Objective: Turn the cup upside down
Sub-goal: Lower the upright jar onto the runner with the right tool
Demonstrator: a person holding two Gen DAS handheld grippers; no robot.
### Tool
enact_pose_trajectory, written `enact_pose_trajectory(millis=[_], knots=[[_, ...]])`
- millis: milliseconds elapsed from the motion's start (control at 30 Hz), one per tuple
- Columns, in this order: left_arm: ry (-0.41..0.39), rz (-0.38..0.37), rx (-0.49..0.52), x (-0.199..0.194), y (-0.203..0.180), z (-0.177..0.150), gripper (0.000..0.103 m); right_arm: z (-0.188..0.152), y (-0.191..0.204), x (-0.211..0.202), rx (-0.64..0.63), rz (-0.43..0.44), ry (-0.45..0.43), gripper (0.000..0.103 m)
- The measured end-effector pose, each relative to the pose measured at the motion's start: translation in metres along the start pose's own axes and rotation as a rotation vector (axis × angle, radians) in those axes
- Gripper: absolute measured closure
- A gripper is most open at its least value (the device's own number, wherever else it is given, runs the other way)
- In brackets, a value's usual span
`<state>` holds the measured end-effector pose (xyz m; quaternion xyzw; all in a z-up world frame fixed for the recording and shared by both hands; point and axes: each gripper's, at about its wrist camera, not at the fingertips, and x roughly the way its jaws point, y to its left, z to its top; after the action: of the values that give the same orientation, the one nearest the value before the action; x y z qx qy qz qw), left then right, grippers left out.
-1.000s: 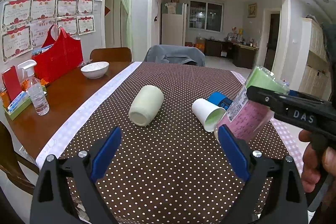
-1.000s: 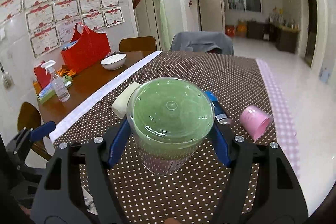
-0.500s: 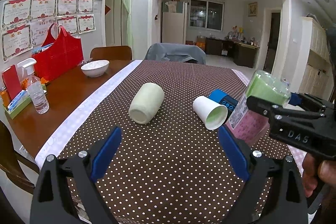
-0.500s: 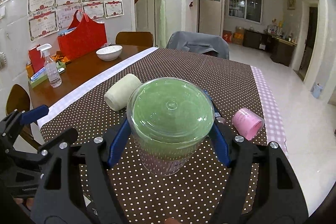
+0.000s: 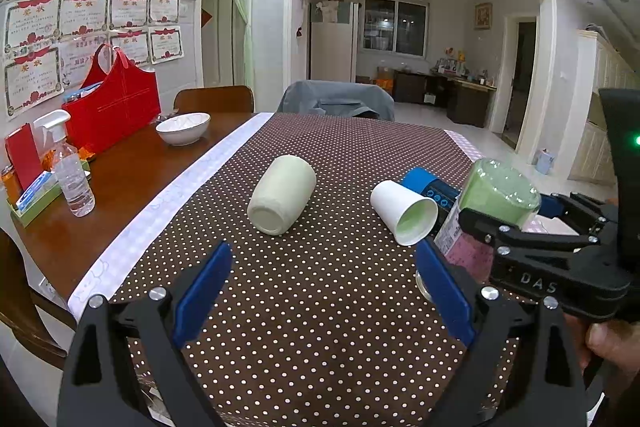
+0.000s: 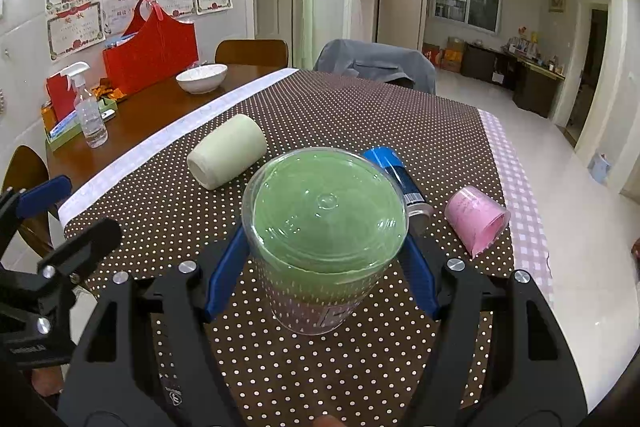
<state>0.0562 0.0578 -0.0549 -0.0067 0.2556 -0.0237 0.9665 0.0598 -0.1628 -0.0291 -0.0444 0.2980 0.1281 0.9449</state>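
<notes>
the right gripper (image 6: 324, 267) is pinched on the cup (image 6: 326, 227), a clear plastic tumbler with a green end facing the camera and a pink printed label lower on its wall, one blue pad on each side. the cup sits low over the near right part of the table (image 6: 360, 115); whether its lower end touches the dotted cloth cannot be told. the left gripper (image 5: 320, 287) is spread wide with nothing between its pads, over the near edge of the table.

judged from its thin clear wall, the cup is light and a little springy, so it would dent under a hard squeeze and could slip on the smooth plastic if held loosely. the middle of the wall, where the pads sit now, looks the soundest hold: the rim is stiffer but narrow, and the labelled band may give more friction. if there is liquid inside, which the pictures do not settle, it would be heavier and would swing when turned.

the right wrist view shows the green end head-on and the pad contact on both sides, plus a pink cup (image 6: 476, 219) lying on its side near the right edge. the left wrist view shows the cup's side profile and label, and a white paper cup (image 5: 404, 213) on its side that the held cup hides in the other view. both show the cream mug (image 5: 282, 195) lying on its side mid-table and a blue can (image 5: 430, 187).
</notes>
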Motion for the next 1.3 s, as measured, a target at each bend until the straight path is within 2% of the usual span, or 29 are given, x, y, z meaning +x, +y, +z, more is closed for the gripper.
enact_pose_trajectory(millis=[600,667,700,833,1300], knots=[[0.000,0.004,-0.002,0.000,0.005,0.001,0.012,-0.009,0.001,0.028,-0.004,-0.006,0.071,0.032],[0.000,0.004,-0.003,0.000,0.005,0.001,0.012,-0.009,-0.002,0.028,0.016,-0.003,0.057,0.008],[0.000,0.005,-0.003,0.000,0.005,0.002,0.012,-0.008,-0.005,0.026,0.028,0.005,0.049,0.006],[-0.002,0.006,-0.007,-0.002,0.007,0.004,0.012,-0.005,-0.010,0.023,0.059,0.023,0.042,0.006],[-0.030,-0.003,0.011,-0.016,-0.006,0.008,0.012,0.002,-0.025,-0.013,0.143,0.069,-0.064,0.006]])
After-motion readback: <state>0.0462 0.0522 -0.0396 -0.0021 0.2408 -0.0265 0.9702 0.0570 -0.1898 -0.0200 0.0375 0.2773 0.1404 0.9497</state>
